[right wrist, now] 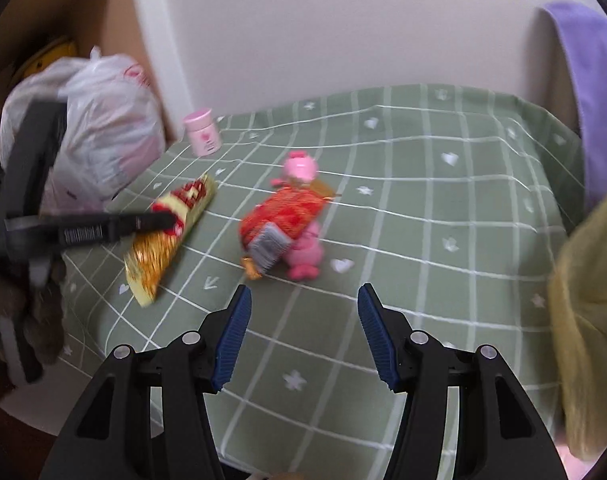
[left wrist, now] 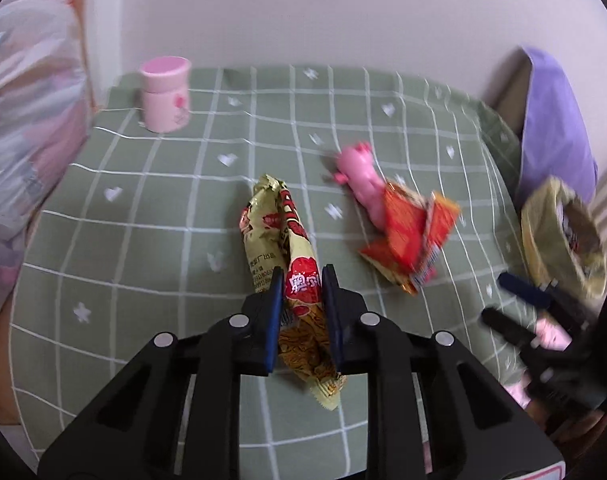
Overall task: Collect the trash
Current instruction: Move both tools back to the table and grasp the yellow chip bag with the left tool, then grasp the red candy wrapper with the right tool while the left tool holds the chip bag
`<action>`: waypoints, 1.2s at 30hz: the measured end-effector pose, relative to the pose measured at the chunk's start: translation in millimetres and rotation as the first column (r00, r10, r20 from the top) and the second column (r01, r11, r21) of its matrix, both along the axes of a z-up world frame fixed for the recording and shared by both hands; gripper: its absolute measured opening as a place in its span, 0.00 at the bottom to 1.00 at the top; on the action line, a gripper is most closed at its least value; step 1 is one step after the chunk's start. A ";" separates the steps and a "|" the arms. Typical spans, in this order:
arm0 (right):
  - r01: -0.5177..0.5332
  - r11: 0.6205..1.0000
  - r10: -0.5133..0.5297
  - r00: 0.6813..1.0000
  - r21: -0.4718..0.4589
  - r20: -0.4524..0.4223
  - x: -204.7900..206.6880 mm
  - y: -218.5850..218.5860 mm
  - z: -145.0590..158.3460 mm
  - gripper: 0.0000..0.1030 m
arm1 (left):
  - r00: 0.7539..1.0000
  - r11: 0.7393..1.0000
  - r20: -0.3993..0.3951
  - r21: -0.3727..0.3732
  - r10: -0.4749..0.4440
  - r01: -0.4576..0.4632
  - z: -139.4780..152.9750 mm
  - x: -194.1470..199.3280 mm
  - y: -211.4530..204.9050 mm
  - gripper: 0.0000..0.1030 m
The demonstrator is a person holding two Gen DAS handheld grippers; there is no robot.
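On the green checked cloth (left wrist: 151, 216) lies a long yellow snack wrapper (left wrist: 281, 236), and the left gripper (left wrist: 302, 280) has its two blue pads pressed on the wrapper's middle, so the jaws stand narrow with the foil pinched between them. The right gripper (right wrist: 303, 300) is wide open with nothing between its fingers; it hangs above bare cloth, just in front of a red wrapper (right wrist: 281, 216).

I think the main risk is slipping. The yellow wrapper is thin, shiny foil, crumpled and twisted along its length, and the pads hold only a narrow fold of it. If the hand lifts fast, the foil may slide out, or the loose lower end may drag on the cloth.

The red wrapper is also crinkled foil, with a silver inner side showing. It lies on top of a pink toy pig (right wrist: 303, 254), which looks like smooth hard plastic. A grip there could catch the pig together with the trash, or push the pig so that it rolls away.

A small pink jar (left wrist: 165, 94), round with a smooth lid, stands near the far edge, well apart from both wrappers. The cloth looks soft and slightly wrinkled.
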State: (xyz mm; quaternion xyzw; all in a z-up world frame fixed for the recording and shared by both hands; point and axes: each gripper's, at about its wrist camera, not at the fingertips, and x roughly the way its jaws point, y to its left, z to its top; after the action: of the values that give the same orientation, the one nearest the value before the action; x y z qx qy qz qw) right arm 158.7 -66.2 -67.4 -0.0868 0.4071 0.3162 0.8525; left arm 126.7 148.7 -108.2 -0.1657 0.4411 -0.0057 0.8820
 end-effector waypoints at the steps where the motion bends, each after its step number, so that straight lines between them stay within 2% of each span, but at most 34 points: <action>1: -0.013 1.000 0.013 1.000 -0.002 0.022 -1.6 7.3 -1.1 0.51 | 1.000 1.000 0.005 -0.011 0.008 -0.008 1.4 -0.4 7.1 0.18; 3: -0.043 0.999 0.044 0.996 -0.015 0.073 -3.3 20.6 -1.0 0.51 | 1.000 0.999 0.011 -0.021 0.025 -0.025 4.1 -2.1 18.1 0.18; 8: -0.092 0.986 0.118 0.973 -0.137 0.199 1.5 60.9 -4.0 0.51 | 0.998 0.998 0.036 -0.031 0.052 -0.051 12.0 -4.8 31.2 0.18; 11: -0.115 0.974 0.159 0.960 -0.194 0.231 3.9 84.2 -9.8 0.51 | 0.998 0.999 0.042 -0.018 0.047 -0.046 15.0 -4.9 34.0 0.18; 13: -0.120 0.964 0.178 0.955 -0.239 0.236 6.3 91.6 -14.8 0.46 | 0.998 0.999 0.045 -0.010 0.042 -0.042 16.7 -6.4 34.6 0.18; 18: -0.064 0.969 0.122 0.964 -0.238 0.237 16.0 72.1 -12.5 0.44 | 0.999 0.999 0.037 -0.012 0.038 -0.038 15.9 -7.8 35.8 0.18; 22: 0.017 0.976 0.034 0.974 -0.218 0.226 22.6 36.1 -10.1 0.44 | 0.999 0.999 0.022 -0.020 0.027 -0.027 9.2 -6.1 35.6 0.30; 25: 0.049 0.989 -0.023 0.983 -0.142 0.181 24.2 7.9 -4.9 0.44 | 1.000 1.000 0.020 -0.021 0.023 -0.023 5.3 -5.7 35.0 0.35; 28: -0.001 1.000 -0.001 0.997 0.024 0.073 25.4 -10.0 2.3 0.44 | 1.000 1.000 0.018 -0.017 0.026 -0.026 1.7 -4.8 36.1 0.38; 30: -0.019 0.996 0.017 1.000 0.089 0.018 29.5 -11.3 2.1 0.44 | 0.999 0.999 0.018 -0.014 0.036 -0.036 0.4 -4.9 38.2 0.39; 34: 0.049 0.977 -0.034 0.997 0.210 -0.075 52.4 -8.7 -5.9 0.44 | 0.998 0.998 0.020 -0.016 0.053 -0.053 0.2 -5.8 42.9 0.42; 36: 0.086 0.970 -0.060 0.991 0.225 -0.120 66.1 -4.0 -14.5 0.44 | 0.998 0.998 0.022 -0.019 0.058 -0.058 0.9 -6.8 44.2 0.42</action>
State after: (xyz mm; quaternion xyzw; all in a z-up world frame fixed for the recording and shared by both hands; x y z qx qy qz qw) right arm 224.8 -70.2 -81.9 0.0456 0.4181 0.3340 0.8435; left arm 119.8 192.9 -107.3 -0.1863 0.4259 0.0141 0.8853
